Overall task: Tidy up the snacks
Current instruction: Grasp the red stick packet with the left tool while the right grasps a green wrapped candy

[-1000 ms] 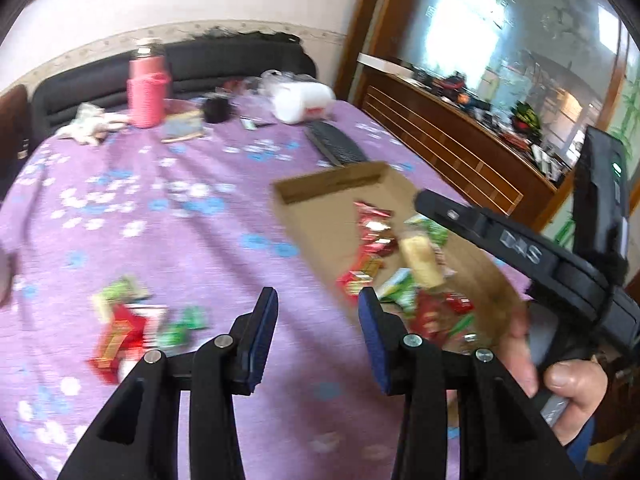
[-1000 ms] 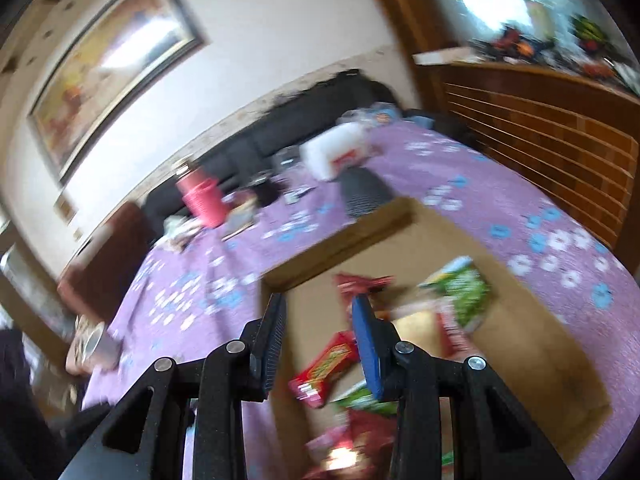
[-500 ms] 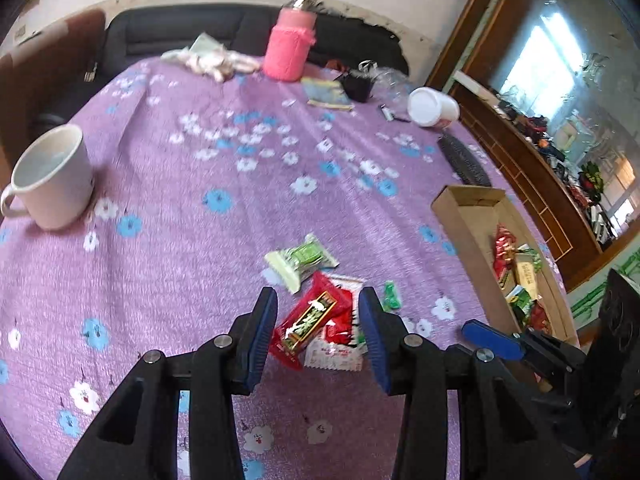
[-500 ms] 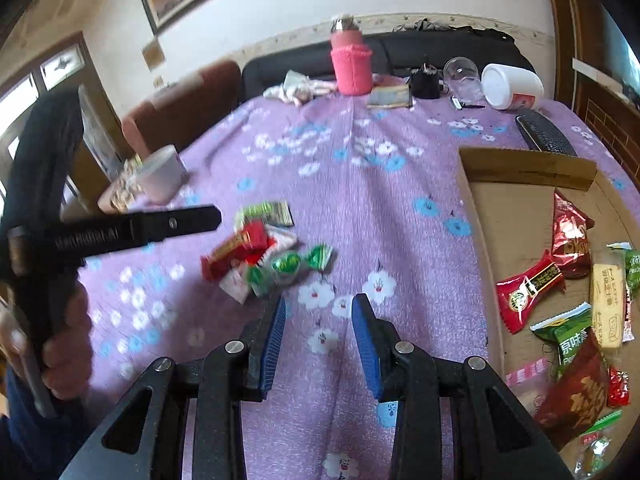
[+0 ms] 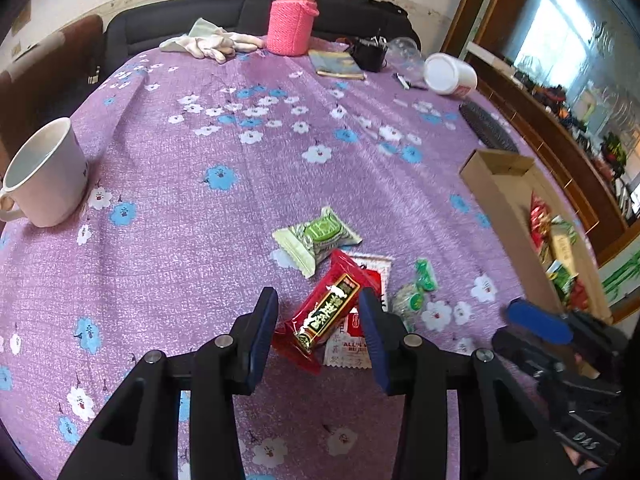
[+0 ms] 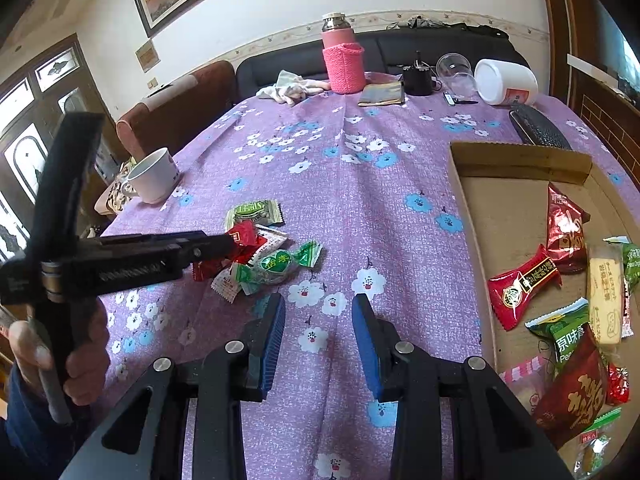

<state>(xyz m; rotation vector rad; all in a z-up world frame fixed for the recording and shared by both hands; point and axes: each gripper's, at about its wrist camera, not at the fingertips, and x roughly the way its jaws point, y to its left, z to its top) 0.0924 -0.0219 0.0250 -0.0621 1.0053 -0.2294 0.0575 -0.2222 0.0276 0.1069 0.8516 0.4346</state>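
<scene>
Loose snacks lie in a pile on the purple flowered cloth: a red snack packet, a pale green packet, a green candy and a white-red sachet. My left gripper is down over the pile with its jaws closing, and both pads touch the red packet's edges. From the right wrist, the left gripper reaches into the same pile. My right gripper hovers open and holds nothing above bare cloth, just left of the cardboard box holding several snacks.
A white mug stands at the left edge. At the far end are a pink flask, gloves, a tipped white jar and a black case. A person's hand holds the left gripper.
Both grippers swung left from over the box to the loose pile. The left one sank onto the red packet and its jaws narrowed around it. The right jaws kept their gap.
</scene>
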